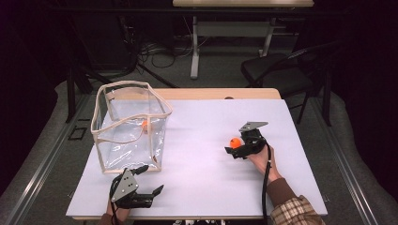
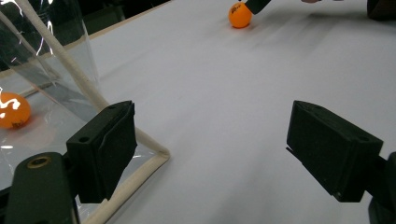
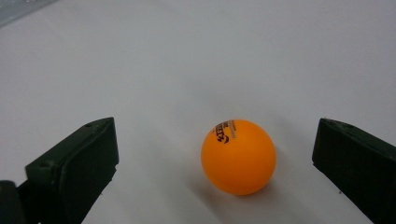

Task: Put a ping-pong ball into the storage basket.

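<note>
While both claws gape, right claw [image 3: 215,163] flanks orange ball [image 3: 238,157] (dark print, perhaps a logo, unreadable), left claw [image 2: 210,154] released.

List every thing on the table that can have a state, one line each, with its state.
Clear bag: upright, top open, one orange ball inside.
Ball in the bag: resting on the bag's bottom.
Ball on the table: loose on the white top, between the right gripper's fingers, not gripped.
Right gripper: open around that ball.
Left gripper: open, empty, beside the bag's corner.

Bright white table [image 1: 202,140], dark surroundings, glare on clear bag [image 1: 129,123], soft shadows.
</note>
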`<control>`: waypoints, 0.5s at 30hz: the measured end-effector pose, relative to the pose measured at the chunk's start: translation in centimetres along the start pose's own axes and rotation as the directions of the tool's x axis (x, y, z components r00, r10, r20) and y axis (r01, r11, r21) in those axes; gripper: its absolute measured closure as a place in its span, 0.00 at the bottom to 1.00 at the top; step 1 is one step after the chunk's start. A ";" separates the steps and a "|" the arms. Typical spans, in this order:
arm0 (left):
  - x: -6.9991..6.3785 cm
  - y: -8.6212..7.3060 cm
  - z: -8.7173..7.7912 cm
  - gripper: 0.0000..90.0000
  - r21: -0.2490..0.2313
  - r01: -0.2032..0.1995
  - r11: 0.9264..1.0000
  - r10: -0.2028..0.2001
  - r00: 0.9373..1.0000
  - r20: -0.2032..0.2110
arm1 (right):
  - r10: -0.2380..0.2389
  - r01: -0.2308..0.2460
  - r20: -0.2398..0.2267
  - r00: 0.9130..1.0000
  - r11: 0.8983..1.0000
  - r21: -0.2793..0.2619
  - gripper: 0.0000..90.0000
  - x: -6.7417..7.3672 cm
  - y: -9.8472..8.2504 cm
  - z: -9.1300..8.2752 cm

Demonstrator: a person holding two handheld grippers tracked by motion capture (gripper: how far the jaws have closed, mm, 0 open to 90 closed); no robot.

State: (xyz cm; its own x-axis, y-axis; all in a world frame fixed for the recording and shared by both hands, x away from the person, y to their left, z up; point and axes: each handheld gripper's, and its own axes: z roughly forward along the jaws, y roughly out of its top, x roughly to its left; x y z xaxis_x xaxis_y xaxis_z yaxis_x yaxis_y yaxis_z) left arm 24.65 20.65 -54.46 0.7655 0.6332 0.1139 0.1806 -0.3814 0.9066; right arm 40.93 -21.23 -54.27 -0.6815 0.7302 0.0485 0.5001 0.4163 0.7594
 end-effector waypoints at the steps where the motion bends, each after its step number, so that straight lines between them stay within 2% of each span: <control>1: 0.0 0.0 0.0 0.18 0.000 0.000 1.000 0.000 1.000 0.001 | 0.006 -0.006 0.003 1.000 1.000 0.003 0.01 0.0 0.0 0.0; 4: 0.0 0.0 0.0 0.18 -0.001 0.000 1.000 0.000 1.000 0.001 | 0.007 -0.007 0.007 1.000 1.000 0.003 0.04 -0.1 -0.1 0.1; 7: 0.0 0.0 0.0 0.18 -0.001 0.003 1.000 -0.003 1.000 0.001 | 0.010 -0.010 0.014 1.000 1.000 0.003 0.14 -0.2 -0.1 0.1; 11: 0.0 0.0 0.0 0.18 0.000 0.001 1.000 -0.001 1.000 0.000 | 0.015 -0.016 0.020 1.000 1.000 0.020 0.18 -0.2 -0.2 0.3; 15: 0.0 0.0 0.0 0.18 -0.001 0.003 1.000 -0.003 1.000 -0.001 | 0.008 -0.009 0.030 1.000 1.000 0.026 0.26 -0.1 -0.1 0.3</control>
State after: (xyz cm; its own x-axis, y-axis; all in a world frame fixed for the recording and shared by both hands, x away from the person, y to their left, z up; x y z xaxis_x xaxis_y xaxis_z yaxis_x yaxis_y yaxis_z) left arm 24.66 20.65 -54.47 0.7646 0.6348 0.1117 0.1822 -0.3790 0.9073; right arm 41.14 -21.21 -54.59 -0.6612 0.7494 0.0348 0.5196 0.4239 0.7418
